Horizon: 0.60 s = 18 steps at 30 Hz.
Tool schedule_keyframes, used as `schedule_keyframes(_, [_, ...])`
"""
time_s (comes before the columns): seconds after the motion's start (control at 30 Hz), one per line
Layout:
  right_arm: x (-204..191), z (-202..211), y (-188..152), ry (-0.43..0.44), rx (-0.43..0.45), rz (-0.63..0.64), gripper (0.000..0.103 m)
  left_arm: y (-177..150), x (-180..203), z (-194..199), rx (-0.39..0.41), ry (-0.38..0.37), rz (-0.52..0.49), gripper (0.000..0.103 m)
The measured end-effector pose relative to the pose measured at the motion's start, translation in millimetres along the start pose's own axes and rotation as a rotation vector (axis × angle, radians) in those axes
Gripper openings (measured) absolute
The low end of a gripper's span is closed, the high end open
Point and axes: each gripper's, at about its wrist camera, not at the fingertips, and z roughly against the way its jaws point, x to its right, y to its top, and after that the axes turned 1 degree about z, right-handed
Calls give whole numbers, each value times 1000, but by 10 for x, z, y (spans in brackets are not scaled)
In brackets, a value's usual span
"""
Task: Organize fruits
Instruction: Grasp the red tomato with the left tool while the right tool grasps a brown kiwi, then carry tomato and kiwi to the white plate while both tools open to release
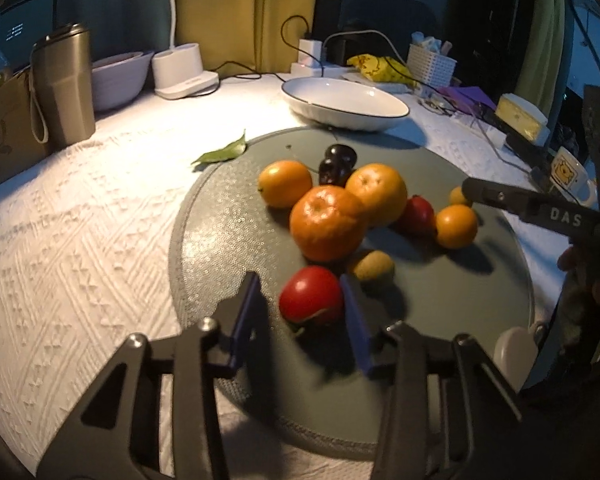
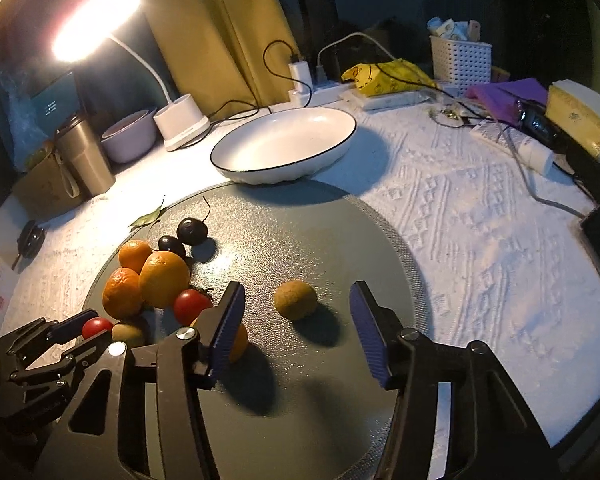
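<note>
Several fruits lie on a round grey mat [image 1: 440, 300]: oranges [image 1: 327, 227], dark plums [image 1: 338, 164], small red fruits and brown longans. My left gripper [image 1: 304, 312] is open, its blue pads on either side of a red fruit [image 1: 311, 295]; whether the right pad touches it I cannot tell. My right gripper [image 2: 296, 332] is open just before a brown longan [image 2: 295, 299] on the mat [image 2: 300, 240]; it also shows at the right edge of the left wrist view [image 1: 500, 198]. The left gripper shows in the right wrist view [image 2: 80, 326] at the red fruit [image 2: 97, 327]. A white plate [image 2: 288, 148] stands empty behind the mat.
A white textured cloth [image 2: 480, 240] covers the table. At the back stand a steel tumbler [image 1: 62, 88], a lilac bowl [image 1: 118, 80], a lit lamp's base [image 2: 182, 126], a power strip with cables [image 2: 320, 84], a yellow bag and a white basket [image 2: 460, 58]. A green leaf [image 1: 224, 152] lies beside the mat.
</note>
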Motion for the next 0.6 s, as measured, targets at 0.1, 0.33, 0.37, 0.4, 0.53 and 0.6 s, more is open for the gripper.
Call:
schedule_keyframes(0.1, [11, -64, 4, 3, -19, -9, 52, 21, 7, -12, -5, -1, -4, 31])
schedule_keyframes(0.33, [31, -206, 15, 0, -62, -11, 42, 73, -23, -14, -2, -4, 7, 31])
schedule_keyframes(0.37, [25, -213, 16, -1, -62, -7, 39, 84, -25, -9, 1, -4, 7, 31])
schedule_keyframes(0.4, [21, -222, 19, 2, -63, -3, 35, 93, -25, -4, 3, -3, 7, 31])
schedule_keyframes(0.53, [9, -242, 20, 2, -63, 7, 28, 143, -35, 15, 13, -2, 6, 31])
schedule_keyframes(0.6, [7, -247, 28, 2, -63, 10, 28, 175, -43, 27, 20, -1, 7, 31])
